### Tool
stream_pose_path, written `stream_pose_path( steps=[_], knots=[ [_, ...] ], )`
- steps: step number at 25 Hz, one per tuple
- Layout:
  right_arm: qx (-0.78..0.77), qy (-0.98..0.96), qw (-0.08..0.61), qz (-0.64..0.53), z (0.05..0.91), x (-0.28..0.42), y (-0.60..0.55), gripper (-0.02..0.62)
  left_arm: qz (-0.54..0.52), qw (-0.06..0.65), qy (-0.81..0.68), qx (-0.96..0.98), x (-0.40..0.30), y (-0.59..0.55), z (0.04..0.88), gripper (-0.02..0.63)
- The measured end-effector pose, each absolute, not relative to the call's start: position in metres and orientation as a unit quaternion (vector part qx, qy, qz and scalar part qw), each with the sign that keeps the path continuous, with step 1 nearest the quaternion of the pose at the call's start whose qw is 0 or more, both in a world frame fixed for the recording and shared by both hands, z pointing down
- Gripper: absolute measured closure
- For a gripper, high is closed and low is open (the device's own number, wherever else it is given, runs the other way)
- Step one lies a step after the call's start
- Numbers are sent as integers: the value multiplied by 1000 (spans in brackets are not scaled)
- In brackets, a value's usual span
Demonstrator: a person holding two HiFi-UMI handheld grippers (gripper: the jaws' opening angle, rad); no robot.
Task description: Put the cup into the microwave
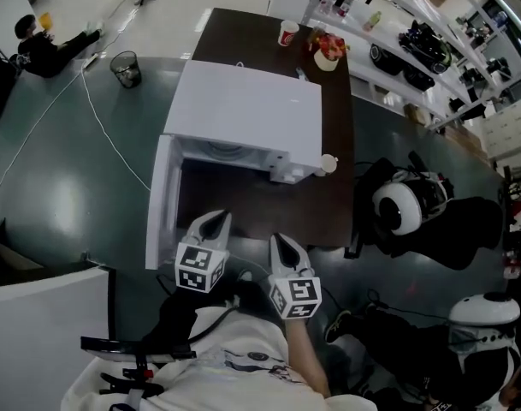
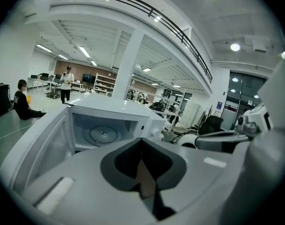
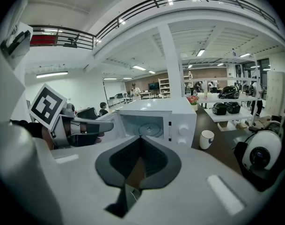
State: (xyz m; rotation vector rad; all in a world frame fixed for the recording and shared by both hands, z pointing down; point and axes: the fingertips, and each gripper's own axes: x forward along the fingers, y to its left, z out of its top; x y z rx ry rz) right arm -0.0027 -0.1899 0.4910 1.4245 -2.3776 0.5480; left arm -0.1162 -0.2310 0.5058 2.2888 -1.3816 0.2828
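Observation:
A white microwave stands on the dark brown table with its door swung open to the left; its glass turntable shows inside. A small white cup sits on the table just right of the microwave's front corner, also seen as the cup in the right gripper view. My left gripper and right gripper hover side by side at the table's near edge, both shut and empty. Both point at the microwave, the left gripper toward the cavity, the right gripper a little right.
A red-and-white paper cup and a flower pot stand at the table's far end. A black chair with a white headset is at the right, shelving beyond. A bin, a floor cable and a seated person are at the left.

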Motion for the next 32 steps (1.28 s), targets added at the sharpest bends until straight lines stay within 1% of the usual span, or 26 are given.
stream_pose_path(
  steps=[6,12,19,25,32],
  knots=[
    [484,-836,158,204,498,-1,-207,594,125,234,-507,820,-112,-243,515,607],
    [472,-841,165,207,510,21,-227,594,147,237,-502,819,-81,-256,530,606],
    [474,-824,189,247,560,63,-242,594,185,279,-484,808,-44,-262,581,606],
    [469,-811,220,274,598,89,-260,594,223,308,-481,790,-39,-267,610,606],
    [473,-798,238,289,633,114,-283,592,251,329,-487,769,-41,-275,641,606]
  ],
)
